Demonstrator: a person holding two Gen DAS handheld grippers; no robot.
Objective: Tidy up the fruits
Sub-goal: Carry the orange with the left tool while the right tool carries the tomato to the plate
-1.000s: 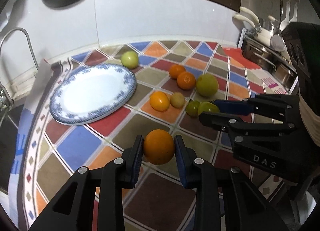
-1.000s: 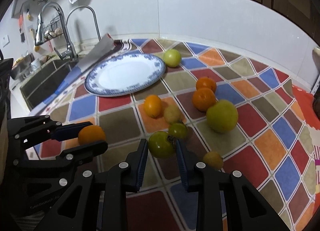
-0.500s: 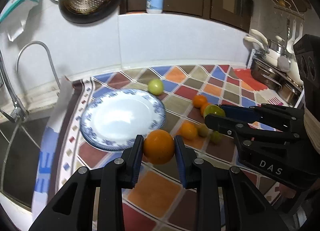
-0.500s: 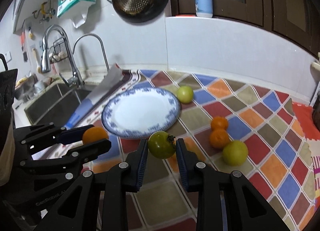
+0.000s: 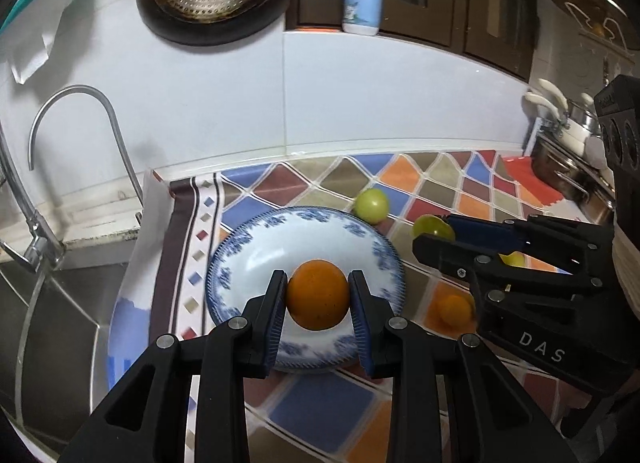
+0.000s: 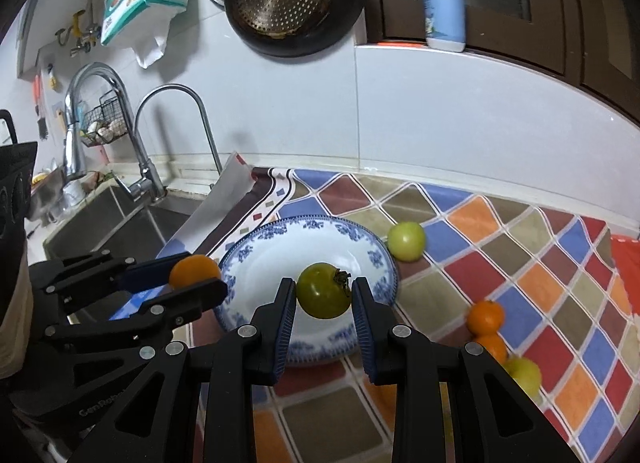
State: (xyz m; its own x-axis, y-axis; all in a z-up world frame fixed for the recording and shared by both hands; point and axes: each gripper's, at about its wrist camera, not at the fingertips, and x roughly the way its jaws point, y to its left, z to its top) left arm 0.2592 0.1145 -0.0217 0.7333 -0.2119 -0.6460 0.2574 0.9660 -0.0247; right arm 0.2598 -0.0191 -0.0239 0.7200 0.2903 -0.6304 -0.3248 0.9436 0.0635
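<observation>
An orange (image 5: 318,295) clenched in the left gripper (image 5: 318,303) and a green tomato (image 6: 324,290) in the right gripper (image 6: 324,303) now hang over the blue-rimmed plate (image 5: 384,259), carried there from the counter (image 6: 520,263); releasing them looks next.

White tiled wall (image 6: 440,111), dark cabinets (image 6: 540,3), perhaps wooden.

Both grippers have carried their fruits, the orange (image 5: 318,295) and green tomato (image 6: 325,290), from mid-counter to above the plate (image 5: 372,241).
</observation>
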